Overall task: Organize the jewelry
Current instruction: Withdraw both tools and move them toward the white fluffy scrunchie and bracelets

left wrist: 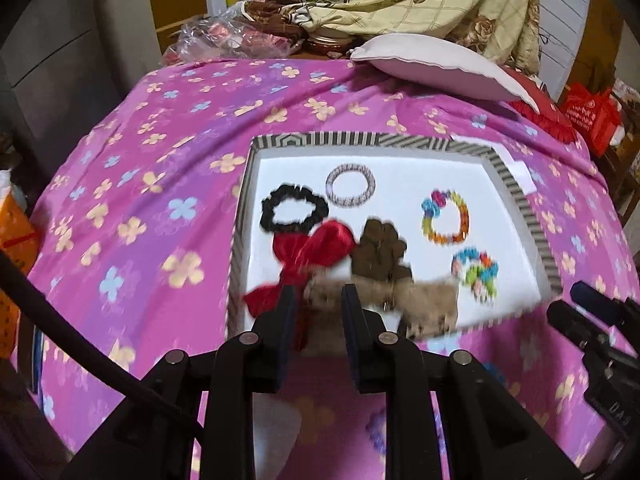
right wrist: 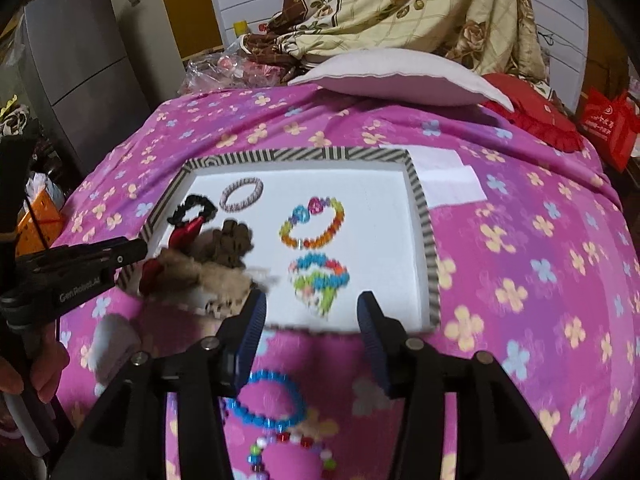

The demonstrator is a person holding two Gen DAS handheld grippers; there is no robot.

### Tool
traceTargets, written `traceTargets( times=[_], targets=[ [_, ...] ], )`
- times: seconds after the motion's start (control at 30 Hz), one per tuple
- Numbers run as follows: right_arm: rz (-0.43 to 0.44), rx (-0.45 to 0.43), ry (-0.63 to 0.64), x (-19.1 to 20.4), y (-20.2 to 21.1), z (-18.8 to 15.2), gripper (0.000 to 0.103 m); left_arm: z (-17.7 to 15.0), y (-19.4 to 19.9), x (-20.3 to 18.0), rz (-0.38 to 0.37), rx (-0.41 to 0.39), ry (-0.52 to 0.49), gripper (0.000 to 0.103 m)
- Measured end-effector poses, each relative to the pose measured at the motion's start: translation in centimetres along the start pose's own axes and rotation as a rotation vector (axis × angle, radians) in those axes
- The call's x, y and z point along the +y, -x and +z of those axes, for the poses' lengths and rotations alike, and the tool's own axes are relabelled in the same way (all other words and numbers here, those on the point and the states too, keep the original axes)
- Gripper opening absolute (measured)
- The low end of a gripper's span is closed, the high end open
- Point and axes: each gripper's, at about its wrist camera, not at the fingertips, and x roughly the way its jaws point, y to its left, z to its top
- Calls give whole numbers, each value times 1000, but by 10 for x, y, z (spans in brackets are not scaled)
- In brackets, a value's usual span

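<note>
Hovering over the bed's pink flowered sheet [left wrist: 132, 184], I hold both tongs parted and empty. My left tongs [left wrist: 318, 312] hang above the near edge of the shallow white tray with a striped rim [left wrist: 360, 139], over a blurred tan furry hair tie [left wrist: 424, 304]. My right tongs [right wrist: 311, 312] frame the near colourful bead bracelet [right wrist: 318, 280] in the tray without touching it. A blue bead bracelet [right wrist: 272, 400] lies on the sheet below them.
</note>
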Motion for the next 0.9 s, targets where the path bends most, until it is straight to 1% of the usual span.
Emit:
traceTargets(
  times=[0.13,0.3,0.43,0.9],
  targets=[
    [2,7,-13,2,8,-16,53,-18,9,-3,6,-1,-25,41],
    [6,7,-20,8,18,-33,54,-34,24,-1,8,-29,-18,41],
    [21,11,-28,13,25,-46,57,-44,34,0,14,-46,-17,41],
    [32,12,-16,28,43,-69,58,-74,49,1,-1,-44,-12,41]
  ],
)
